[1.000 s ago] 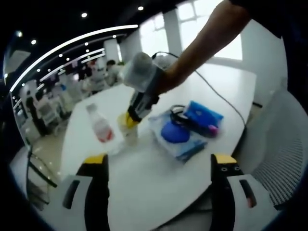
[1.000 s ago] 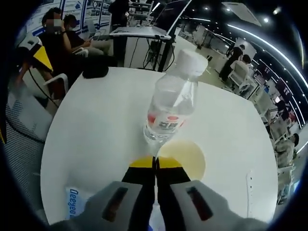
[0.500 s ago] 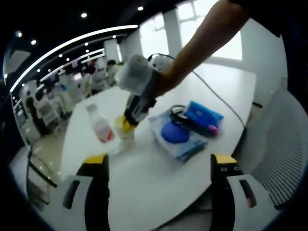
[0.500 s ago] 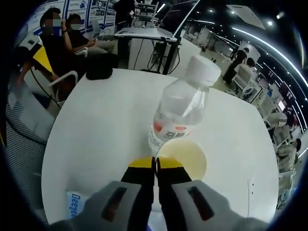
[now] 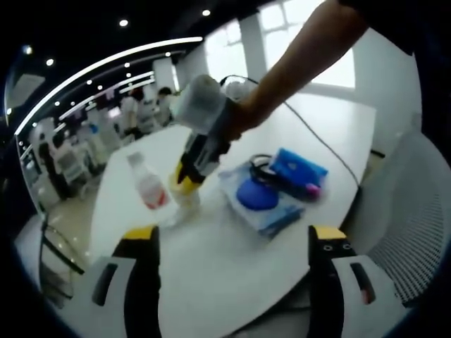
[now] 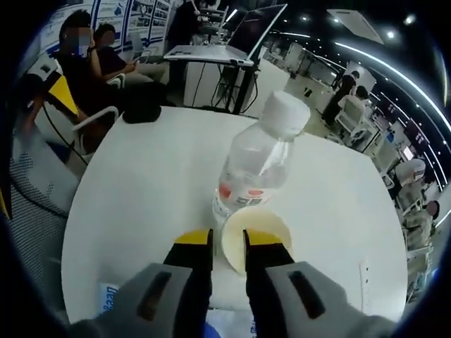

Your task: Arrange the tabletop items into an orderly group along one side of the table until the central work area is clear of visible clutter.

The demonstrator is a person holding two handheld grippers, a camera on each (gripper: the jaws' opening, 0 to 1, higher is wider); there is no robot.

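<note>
The right tongs [image 6: 227,243] have just released the pale yellow paper cup [image 6: 254,236] beside the clear plastic water bottle [image 6: 255,163]; left tongs [image 5: 232,236] released

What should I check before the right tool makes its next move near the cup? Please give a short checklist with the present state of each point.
1. Right tool jaws parted: ok, a gap shows between the yellow tips.
2. Cup free of the jaws: cannot tell; its rim sits right at the tips.
3. Water bottle upright: ok, it stands directly behind the cup, cap on.
4. Room between cup and bottle: not ok, they look to be touching or nearly so; a push may tip the bottle.
5. Left tool out of the way: ok, open and held back near the table edge.
6. Blue items grouped: ok, together beside the cup.
</note>
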